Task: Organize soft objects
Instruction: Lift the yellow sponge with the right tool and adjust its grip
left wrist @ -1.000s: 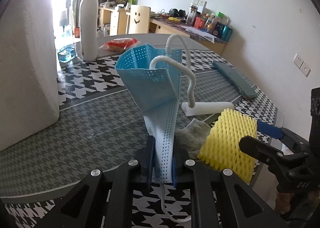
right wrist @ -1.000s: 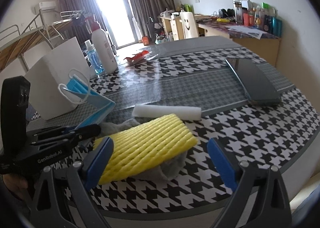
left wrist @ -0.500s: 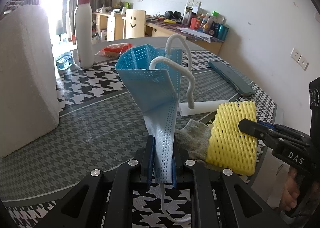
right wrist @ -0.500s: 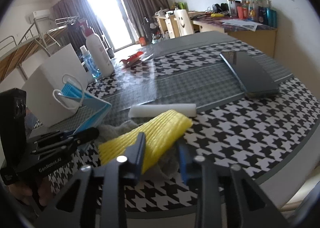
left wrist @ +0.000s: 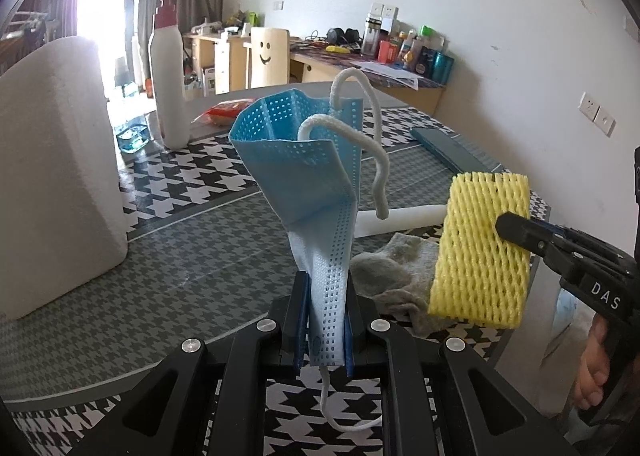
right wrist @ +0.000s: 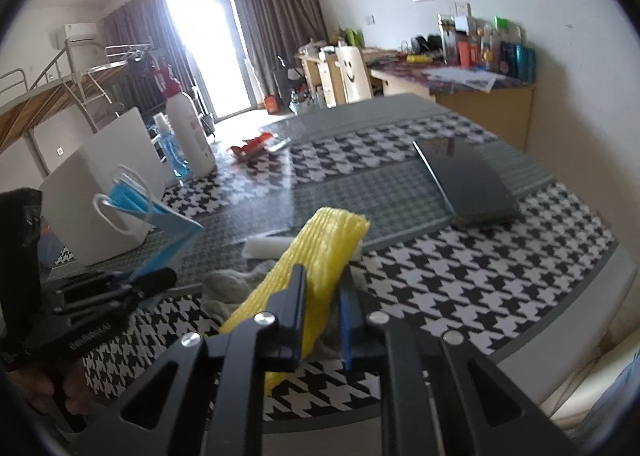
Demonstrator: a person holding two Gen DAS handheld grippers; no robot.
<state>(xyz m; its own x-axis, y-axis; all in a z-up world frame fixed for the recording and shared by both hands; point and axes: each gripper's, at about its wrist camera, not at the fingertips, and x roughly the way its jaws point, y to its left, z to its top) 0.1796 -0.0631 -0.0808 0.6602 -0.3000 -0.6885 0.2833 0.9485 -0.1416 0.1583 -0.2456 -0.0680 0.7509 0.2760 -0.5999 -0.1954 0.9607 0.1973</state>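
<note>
My left gripper (left wrist: 326, 308) is shut on a blue face mask (left wrist: 308, 172) that stands up from its jaws, white ear loops curling off it; the mask also shows in the right wrist view (right wrist: 160, 212). My right gripper (right wrist: 322, 296) is shut on a yellow foam net sleeve (right wrist: 320, 256) and holds it lifted above the table; the sleeve shows at the right of the left wrist view (left wrist: 480, 252). A grey sock (left wrist: 394, 272) and a white foam stick (left wrist: 404, 216) lie on the houndstooth table (left wrist: 180, 240) beneath.
A white foam box (left wrist: 52, 176) stands at the left, with a white pump bottle (left wrist: 168, 88) and a blue sanitizer bottle (right wrist: 172, 152) behind it. A dark flat case (right wrist: 464, 180) lies at the right. A red packet (right wrist: 252, 146) lies further back.
My right gripper closed on the yellow foam sleeve and lifted it off the sock. My left gripper kept holding the mask, nearly still.
</note>
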